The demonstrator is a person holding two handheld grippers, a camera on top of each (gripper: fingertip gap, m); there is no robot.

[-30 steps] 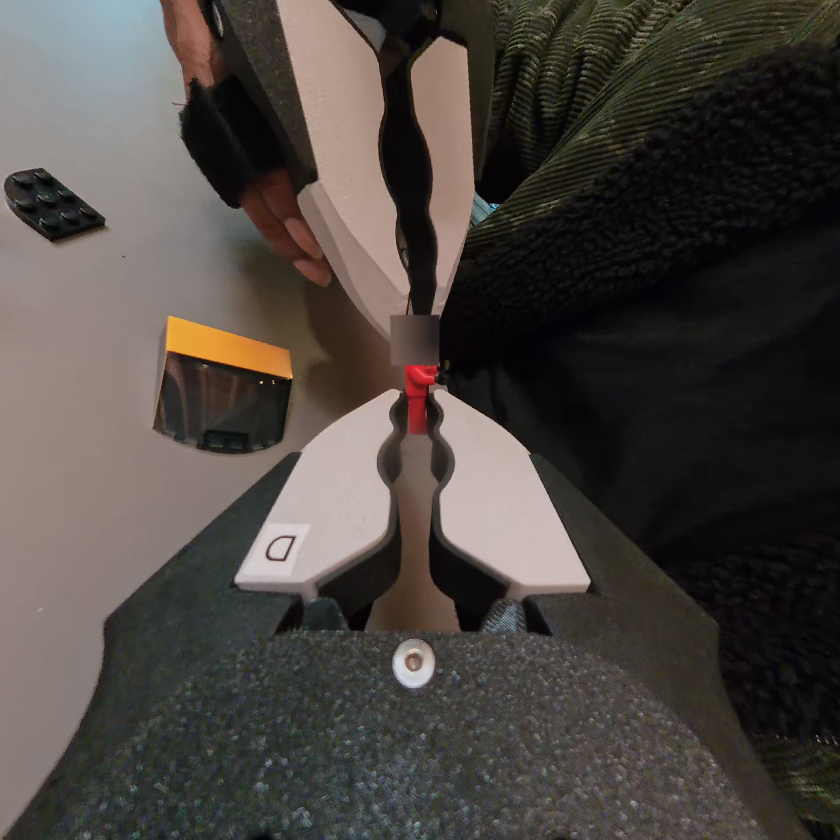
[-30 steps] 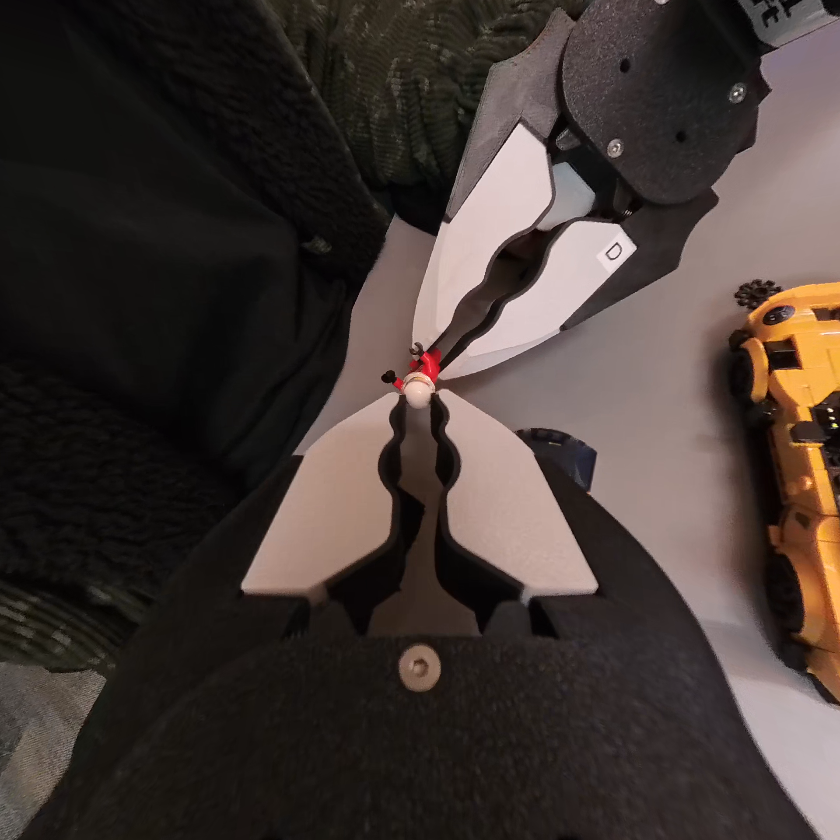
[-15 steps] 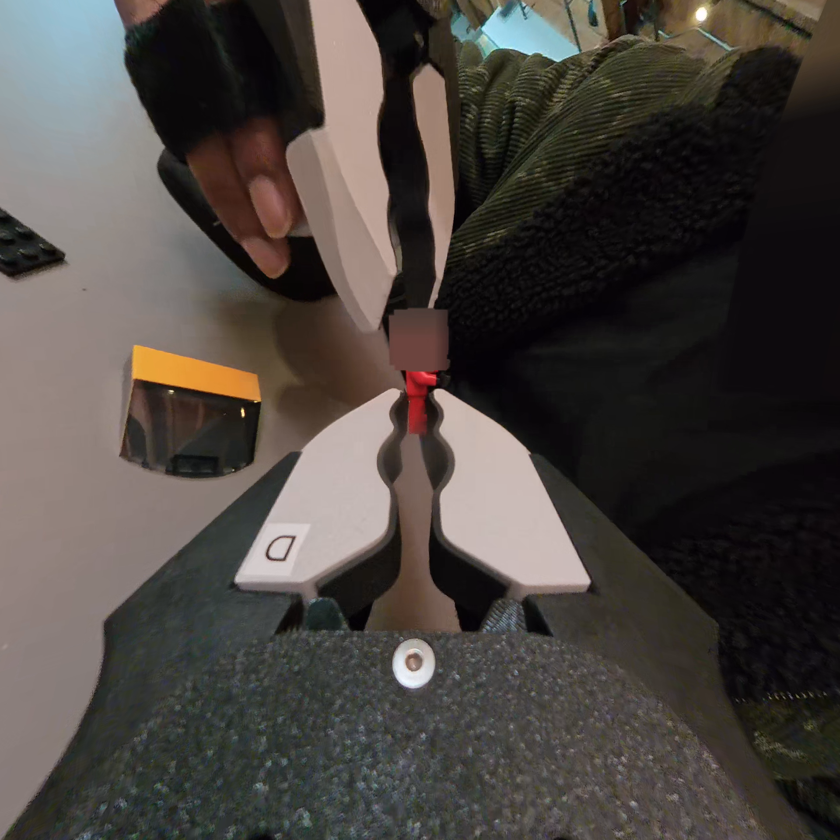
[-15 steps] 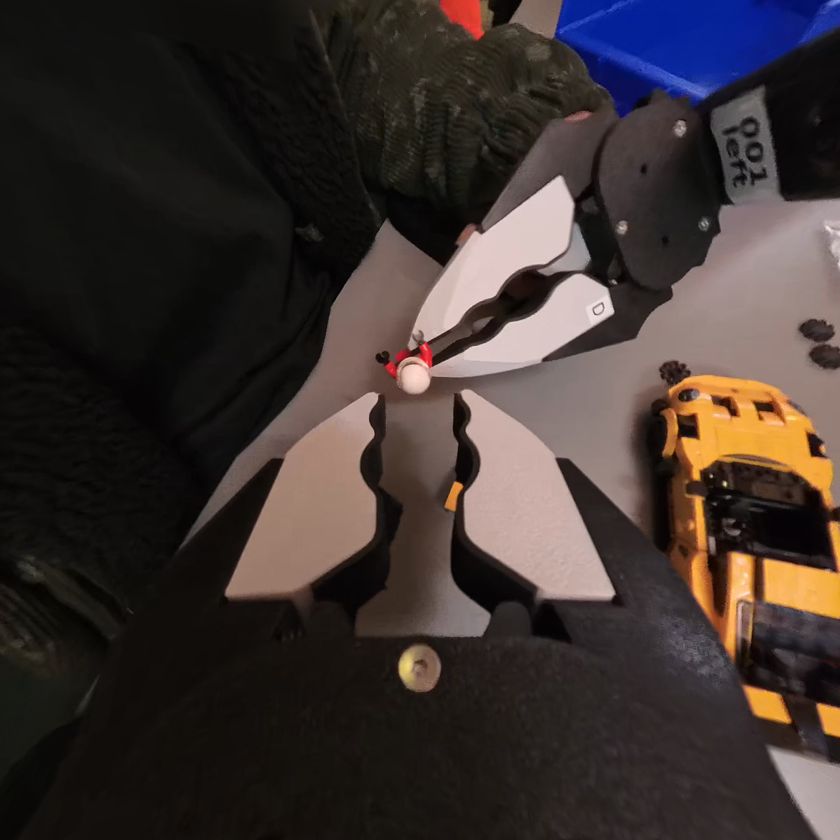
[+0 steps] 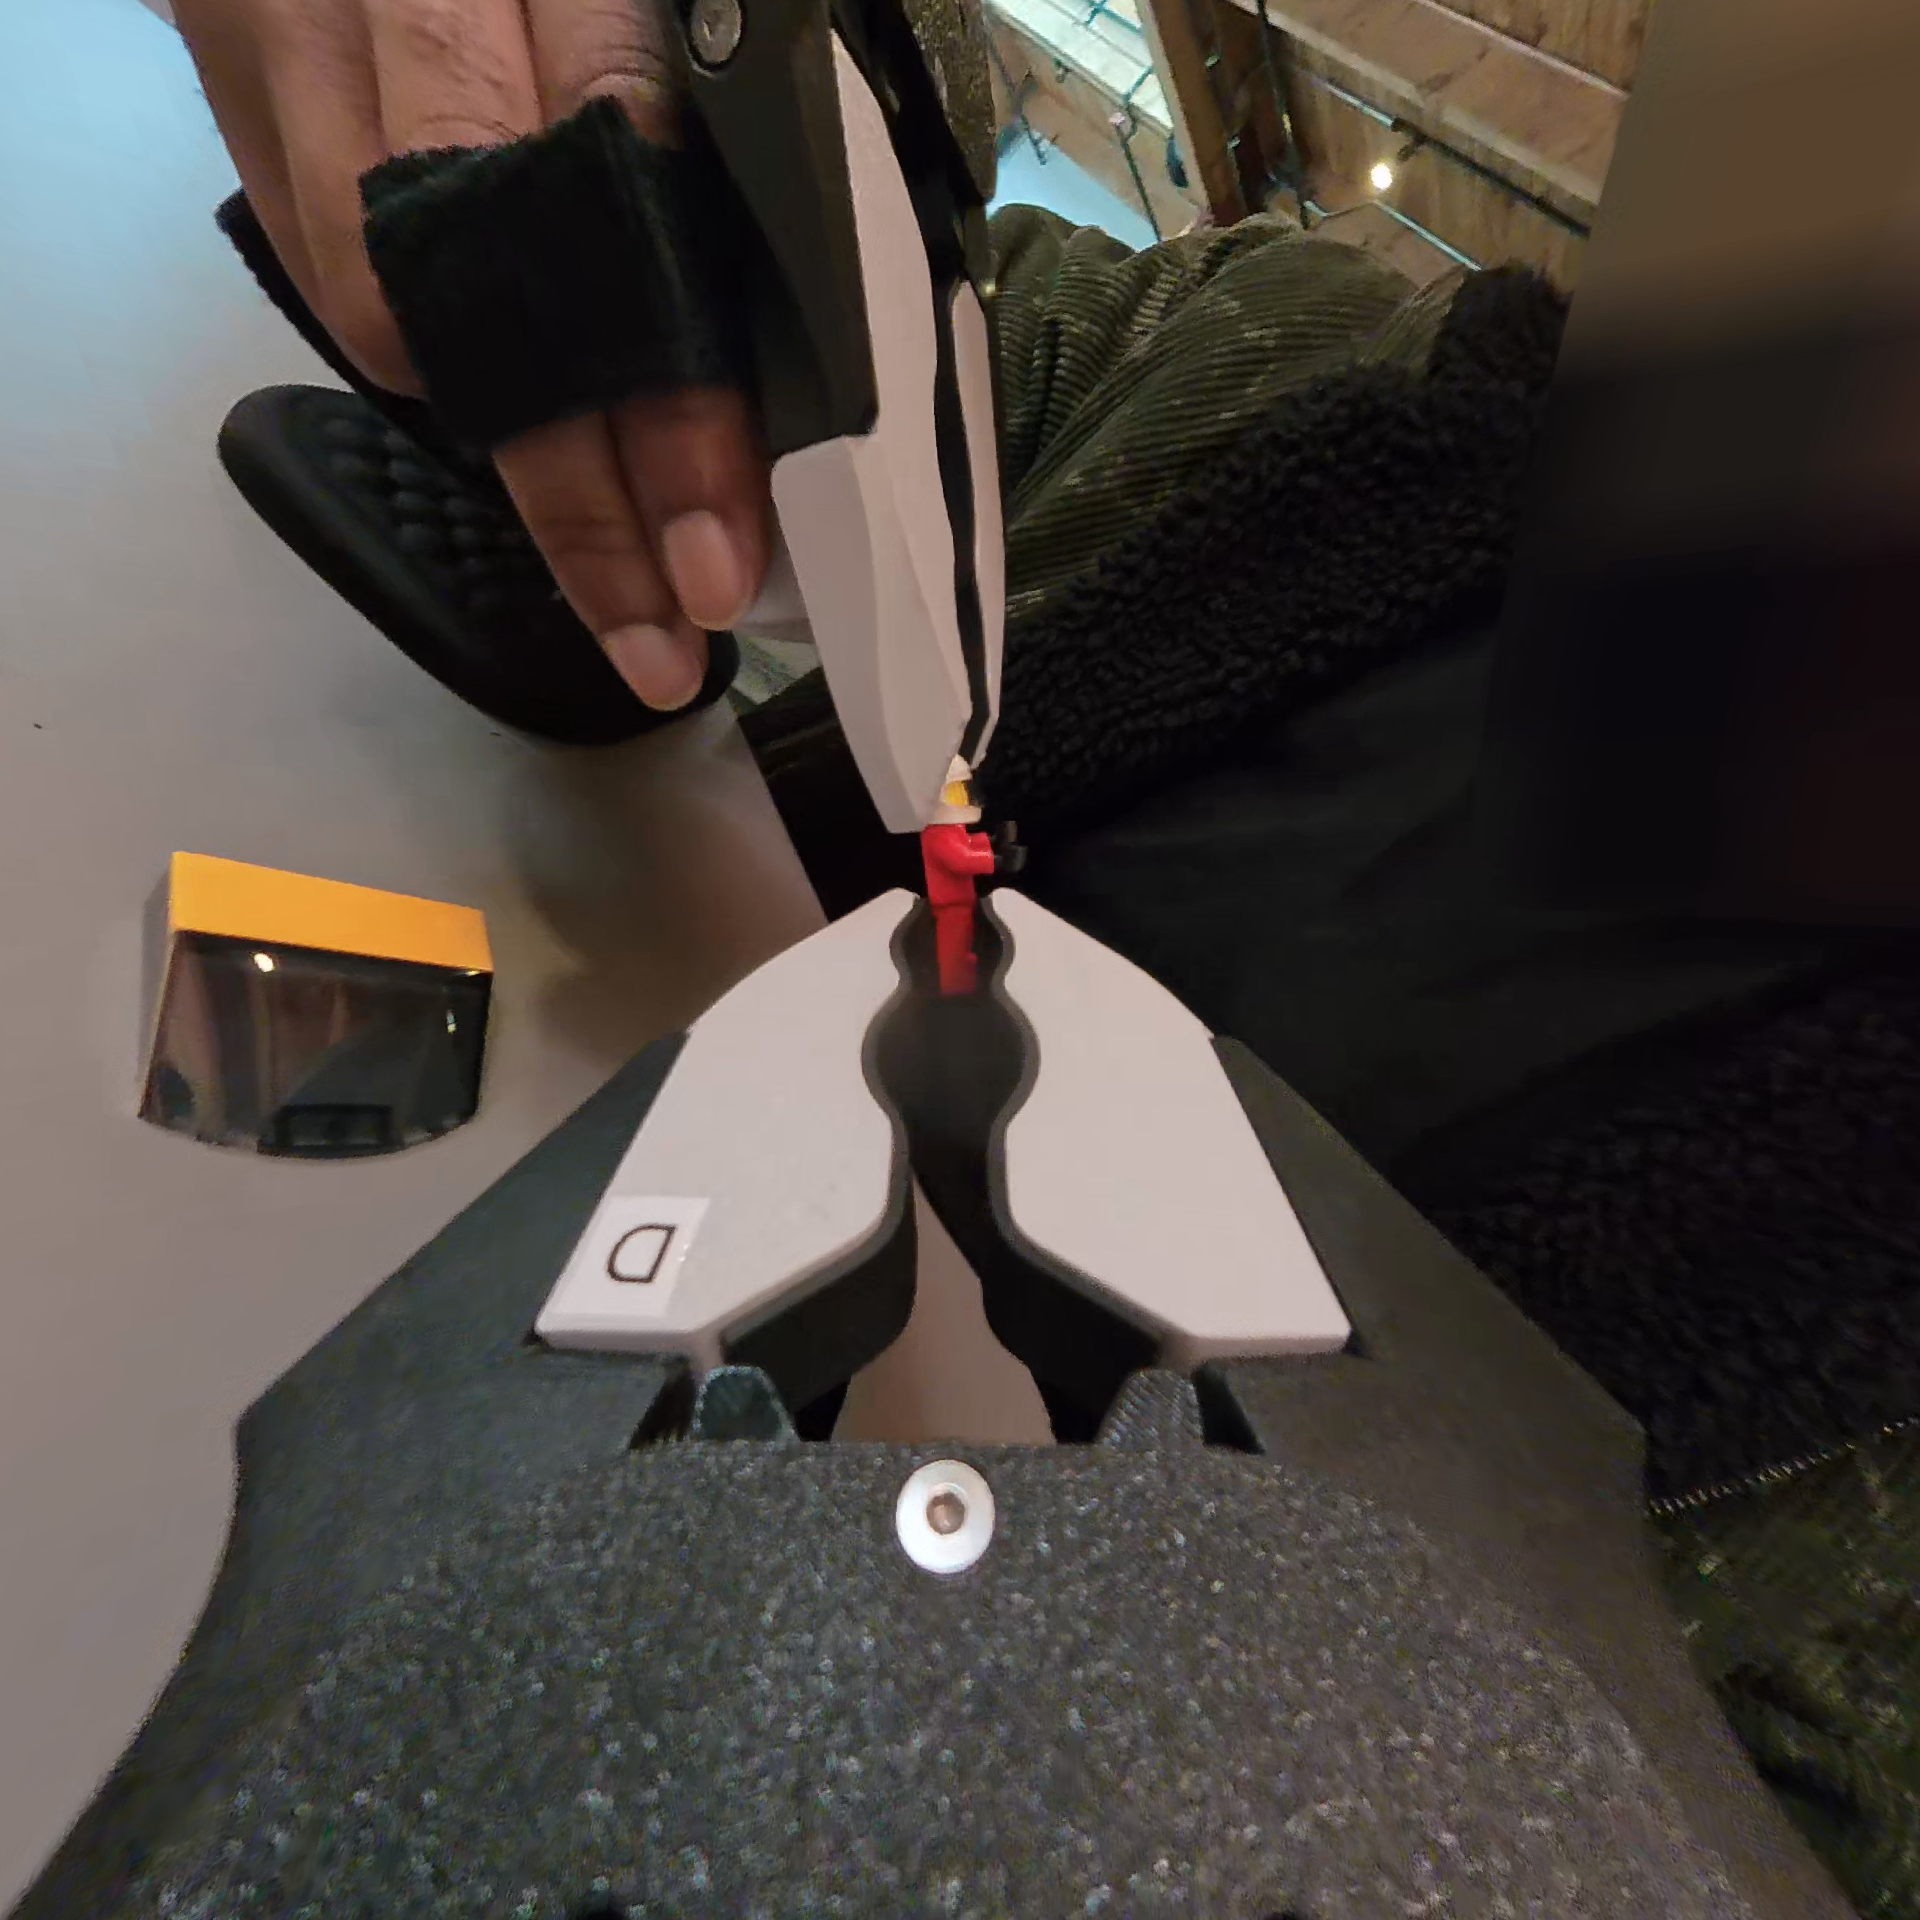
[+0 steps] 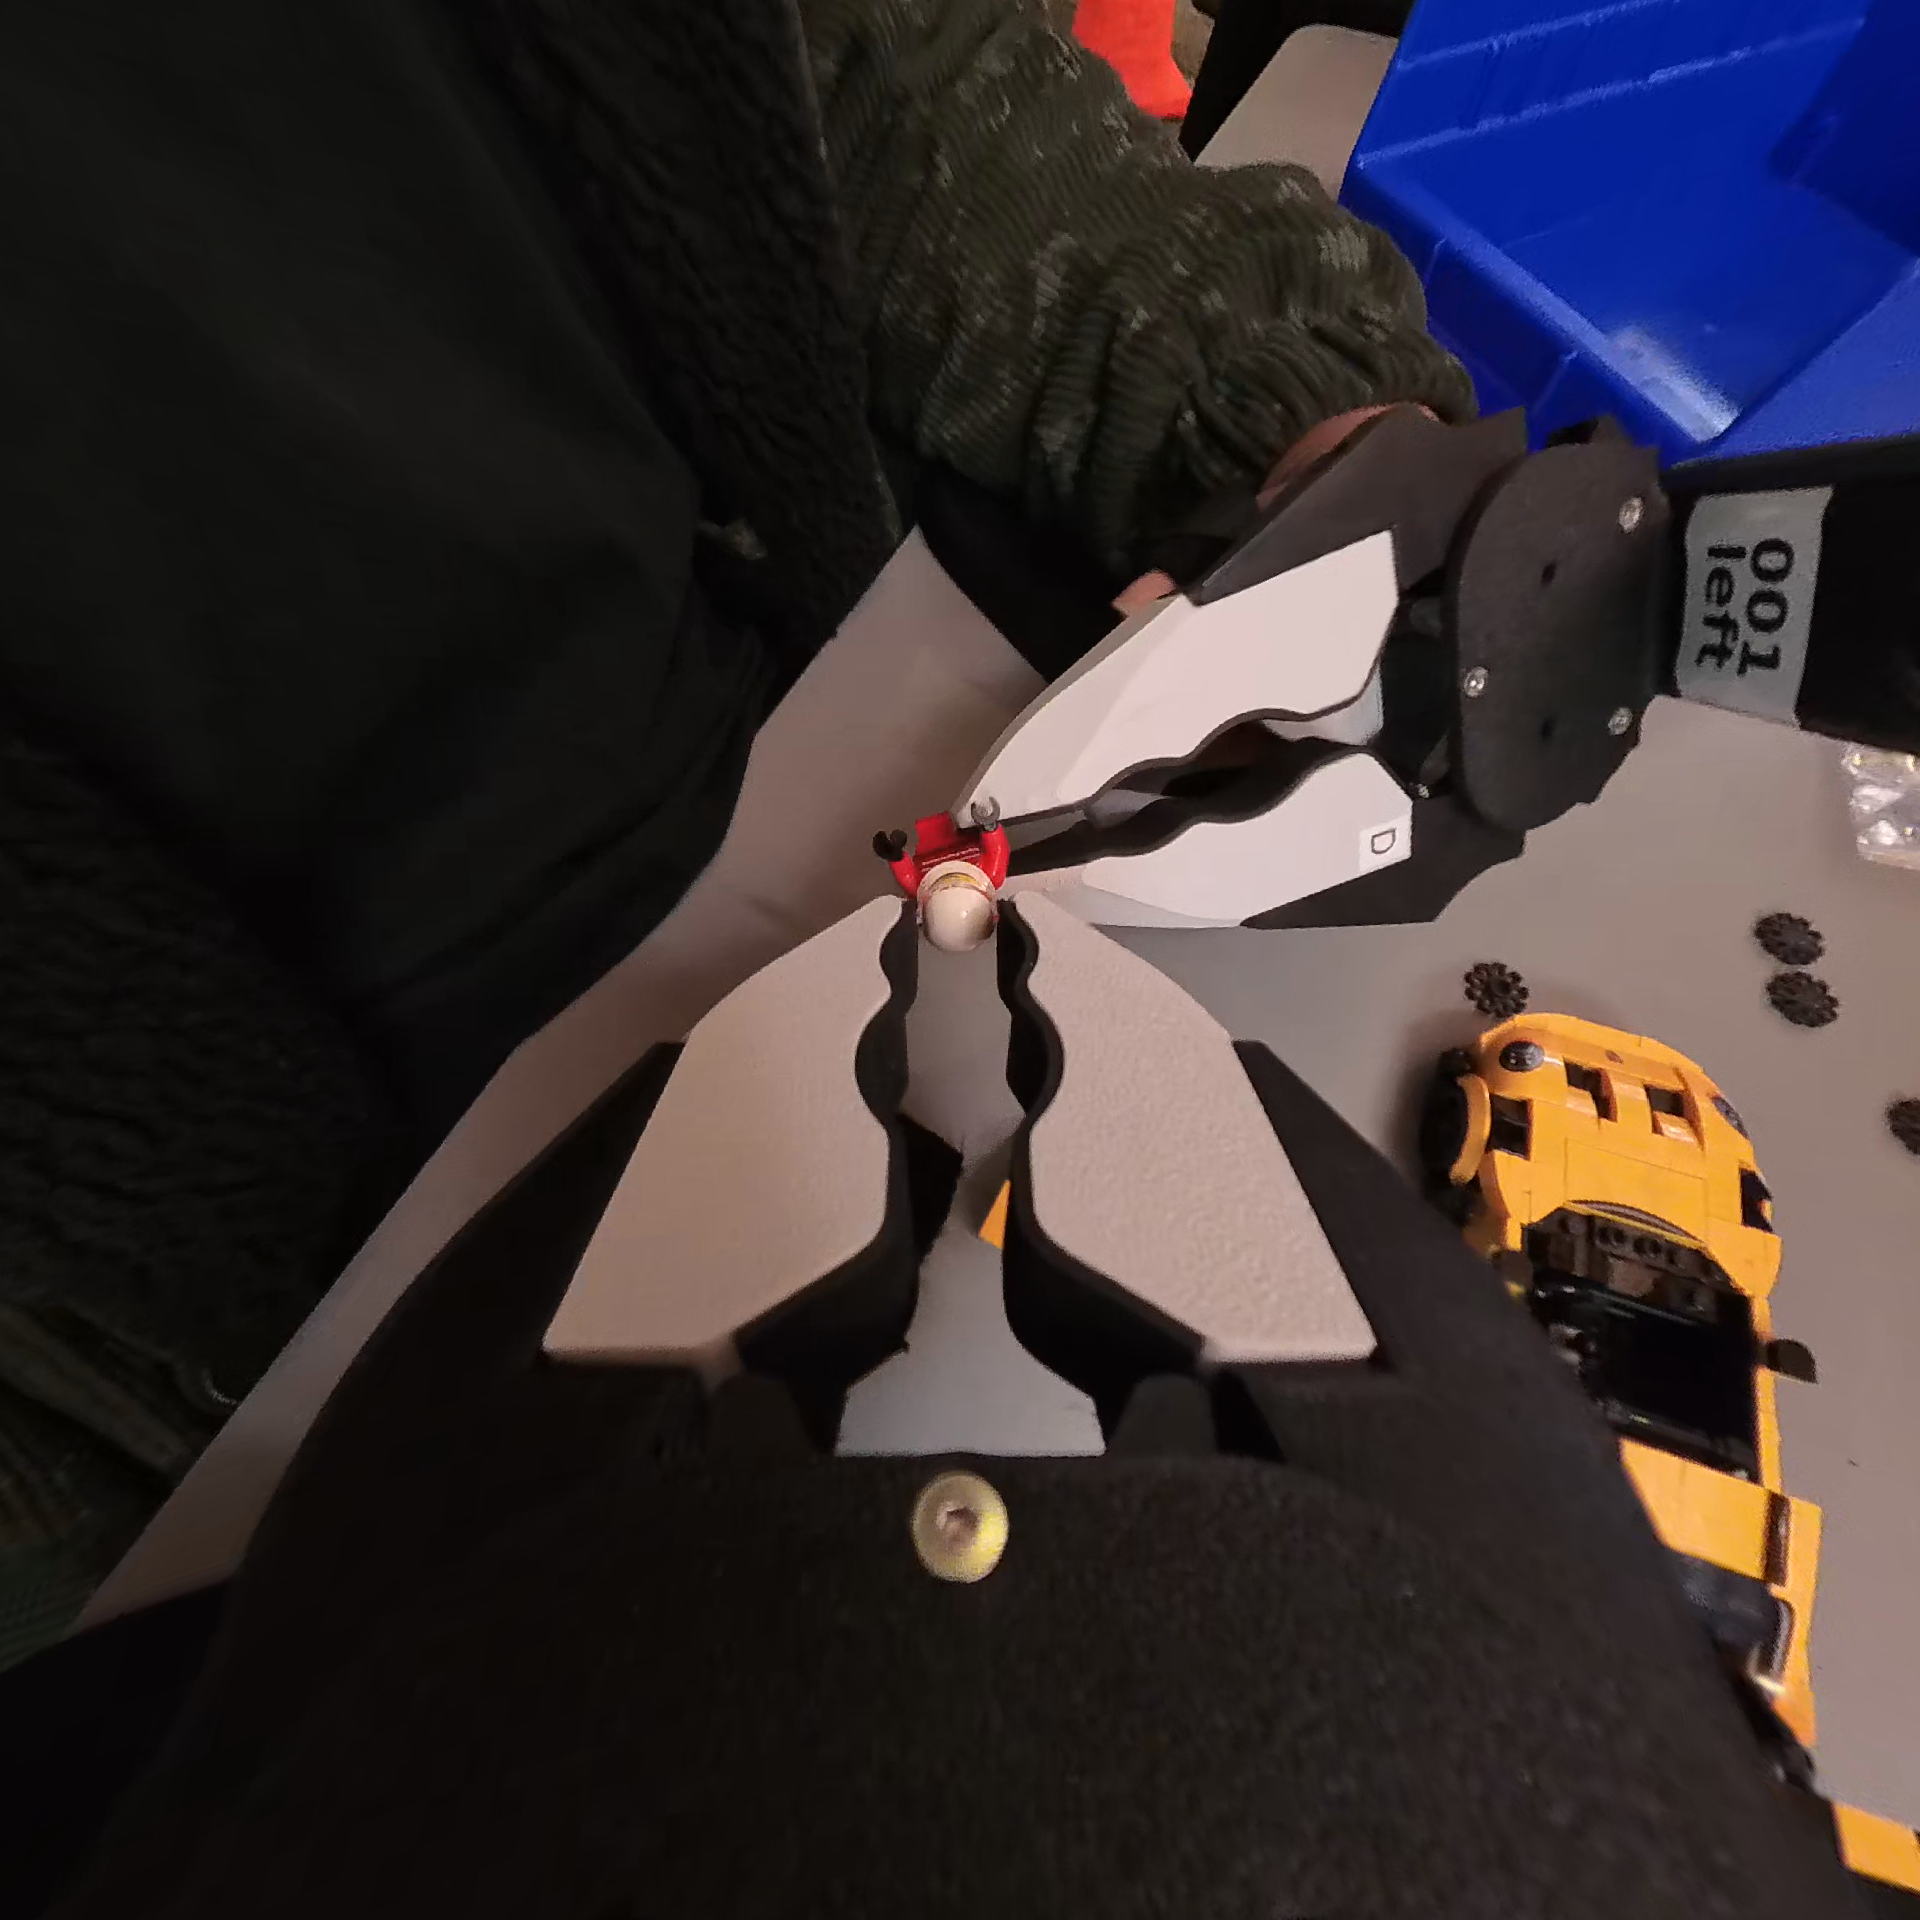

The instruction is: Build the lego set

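Grippers number two, and between them sits one red minifigure (image 5: 954, 883), its long axis running straight from the left gripper (image 5: 951, 914) toward twelve o'clock in the left wrist view, legs clamped narrowly between that tool's tips, white helmet (image 6: 958, 916) pointing away. The right gripper (image 6: 956, 920) has closed on the helmet from either side; its tips touch the white dome at the middle of the right wrist view. One yellow car (image 6: 1631, 1278), partly built, lies on the grey table (image 6: 1299, 977) at four o'clock there, with four small black gear-like pieces (image 6: 1496, 987) near its nose. One blue bin (image 6: 1662, 197) stands at one o'clock. In the left wrist view, one orange-topped windscreen piece (image 5: 312, 1023) rests at nine o'clock. Each white finger pair carries a lettered sticker (image 5: 639, 1252), and the left tool's body bears a grey label (image 6: 1745, 603) with printing.
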